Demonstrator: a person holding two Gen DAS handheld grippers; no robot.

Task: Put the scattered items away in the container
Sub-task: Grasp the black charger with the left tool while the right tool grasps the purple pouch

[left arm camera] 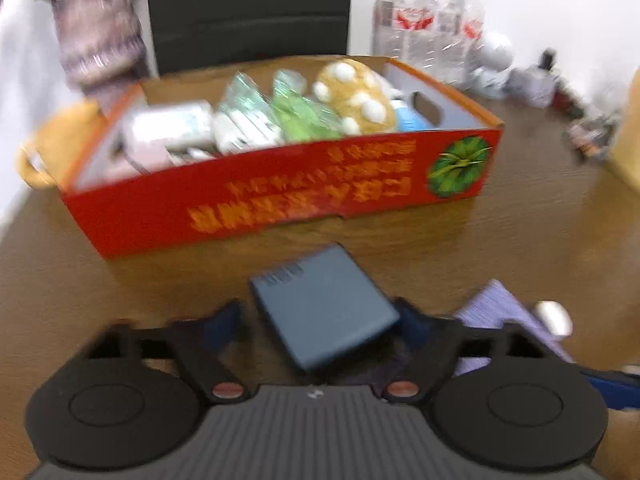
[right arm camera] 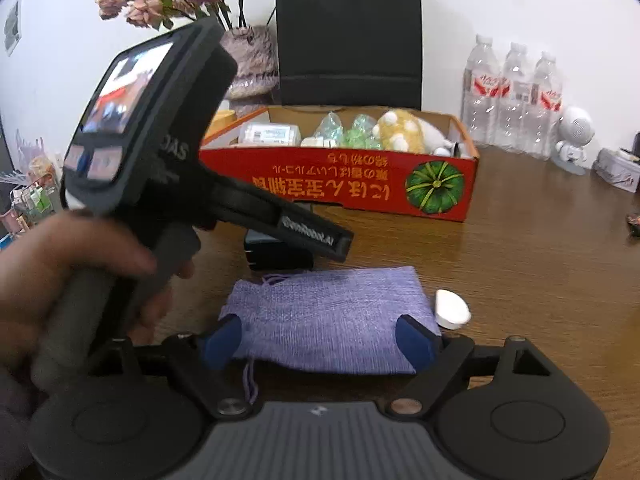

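Between left gripper (left arm camera: 320,316) fingers: one blue-grey flat box (left arm camera: 324,312), tilted, pads at both its side edges, contact hard to confirm through blur; can't tell if pinched or just straddled. Between right gripper (right arm camera: 320,342) fingers: one purple knit pouch (right arm camera: 328,316) flat on wooden table (right arm camera: 540,280), fingers spread wide at its left and right ends, not squeezing it. Just past right finger of right gripper: one small white oval item (right arm camera: 452,309), touching pouch edge or nearly. Ahead of both finger pairs, well apart: one red cardboard box (right arm camera: 352,184) with pumpkin print, already holding one yellow plush with white spots (right arm camera: 400,130), two green-clear wrapped packs (right arm camera: 348,130), one white packet (right arm camera: 272,134), smaller bits unclear. Beyond box: one black bag (right arm camera: 348,36), one vase with dried flowers (right arm camera: 248,60), three water bottles (right arm camera: 516,96), one white robot figurine (right arm camera: 572,138). Left of right fingers: person's hand (right arm camera: 60,280) gripping left tool handle.
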